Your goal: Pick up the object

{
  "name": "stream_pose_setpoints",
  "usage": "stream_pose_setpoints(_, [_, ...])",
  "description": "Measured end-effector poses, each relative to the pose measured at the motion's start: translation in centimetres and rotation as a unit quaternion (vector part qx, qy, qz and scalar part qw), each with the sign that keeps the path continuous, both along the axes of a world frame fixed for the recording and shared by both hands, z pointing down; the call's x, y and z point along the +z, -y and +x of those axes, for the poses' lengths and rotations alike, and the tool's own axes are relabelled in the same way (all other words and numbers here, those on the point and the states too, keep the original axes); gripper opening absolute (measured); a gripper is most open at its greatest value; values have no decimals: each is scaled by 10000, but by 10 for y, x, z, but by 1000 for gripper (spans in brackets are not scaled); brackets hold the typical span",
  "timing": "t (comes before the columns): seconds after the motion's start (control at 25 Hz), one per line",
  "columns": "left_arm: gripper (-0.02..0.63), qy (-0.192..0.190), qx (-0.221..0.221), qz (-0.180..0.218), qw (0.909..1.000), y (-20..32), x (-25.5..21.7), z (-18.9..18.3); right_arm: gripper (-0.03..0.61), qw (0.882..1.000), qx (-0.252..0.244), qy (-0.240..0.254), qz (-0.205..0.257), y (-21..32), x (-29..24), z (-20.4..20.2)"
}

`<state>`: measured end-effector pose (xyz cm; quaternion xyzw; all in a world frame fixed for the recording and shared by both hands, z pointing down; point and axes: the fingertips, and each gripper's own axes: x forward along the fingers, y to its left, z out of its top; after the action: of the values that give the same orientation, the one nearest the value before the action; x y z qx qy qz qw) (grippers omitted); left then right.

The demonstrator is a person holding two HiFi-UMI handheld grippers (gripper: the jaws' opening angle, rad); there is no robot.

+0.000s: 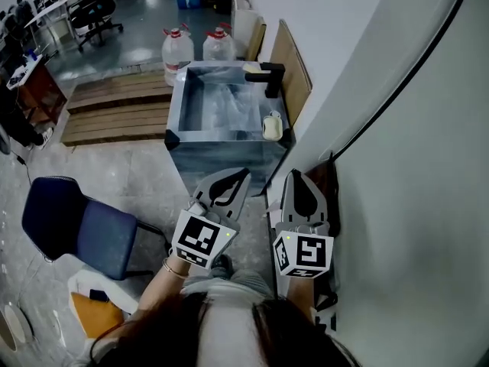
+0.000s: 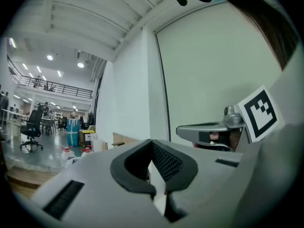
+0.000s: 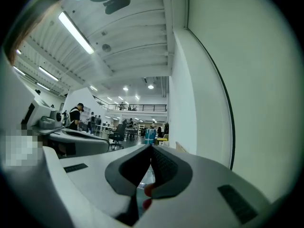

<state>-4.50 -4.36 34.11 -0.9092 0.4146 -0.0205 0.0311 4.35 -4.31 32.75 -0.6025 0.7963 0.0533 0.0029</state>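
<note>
Both grippers are held close to my body and point forward at a metal tub [image 1: 177, 128] with water in it. A cream-coloured object [image 1: 271, 125] lies on the tub's right rim. A black fitting [image 1: 267, 76] stands at its far right corner. The left gripper [image 1: 245, 173] is shut with nothing between its jaws, short of the tub's near edge. In the left gripper view the left gripper [image 2: 152, 142] has its pads meeting at the tip. The right gripper [image 1: 293, 174] is shut beside it, next to the wall. In the right gripper view, the right gripper [image 3: 152, 147] is closed and empty.
A white wall [image 1: 405, 167] runs close along the right. Two water bottles [image 1: 177, 52] with red caps stand behind the tub. Wooden pallets [image 1: 114, 105] lie to its left. A blue chair [image 1: 76, 224] stands at the near left. Desks and office chairs [image 1: 95, 10] fill the far room.
</note>
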Motion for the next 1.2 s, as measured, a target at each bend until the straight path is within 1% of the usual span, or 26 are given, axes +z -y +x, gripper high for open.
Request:
stream_pose_setpoints(0.24, [8, 14, 246, -41, 9997, 12, 1, 1, 25, 9996, 138, 221, -68, 11, -1, -1])
stream_pose_setpoints(0.52, [8, -82, 398, -111, 9991, 28, 4, 9, 25, 9994, 286, 166, -140, 26, 3, 7])
stream_pose_setpoints(0.72, [8, -82, 414, -169, 9990, 51, 9, 16, 25, 9993, 216, 155, -246, 52, 12, 11])
stream_pose_setpoints(0.96, [8, -54, 408, -224, 9989, 87, 11, 26, 25, 9990, 244, 88, -367, 90, 20, 20])
stream_pose_setpoints(1.04, [8, -76, 379, -320, 9987, 100, 14, 29, 25, 9990, 217, 123, -379, 103, 23, 23])
stream_pose_setpoints(1.2, [9, 37, 445, -253, 9987, 127, 17, 37, 25, 9984, 181, 289, -443, 130, 28, 31])
